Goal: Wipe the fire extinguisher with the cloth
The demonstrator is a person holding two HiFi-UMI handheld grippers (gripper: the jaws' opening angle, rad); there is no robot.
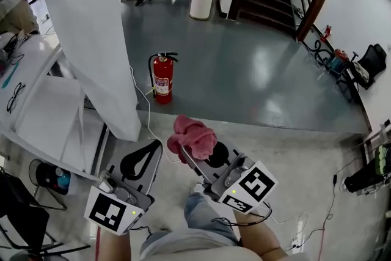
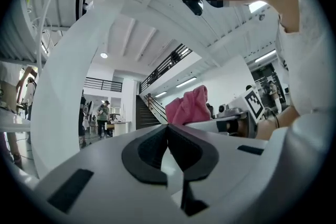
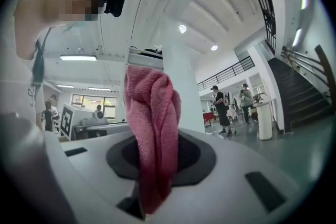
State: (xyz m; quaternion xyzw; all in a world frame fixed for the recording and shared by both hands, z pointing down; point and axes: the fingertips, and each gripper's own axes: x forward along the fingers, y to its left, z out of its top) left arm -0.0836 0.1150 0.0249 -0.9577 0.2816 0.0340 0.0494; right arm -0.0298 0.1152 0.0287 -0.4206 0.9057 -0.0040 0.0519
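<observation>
In the upper middle-left of the head view, the extinguisher is standing upright, well above the cloth we are pinching in the right gripper, while we are holding the left gripper closed, empty and about equally far.

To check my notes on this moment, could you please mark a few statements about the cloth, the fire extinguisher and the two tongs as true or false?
1. The right tongs are shut on the pink cloth. True.
2. The fire extinguisher lies on its side. False: it stands upright on the floor.
3. The left tongs grip a corner of the pink cloth. False: they are shut with nothing between them.
4. The pink cloth is apart from the fire extinguisher. True.
</observation>
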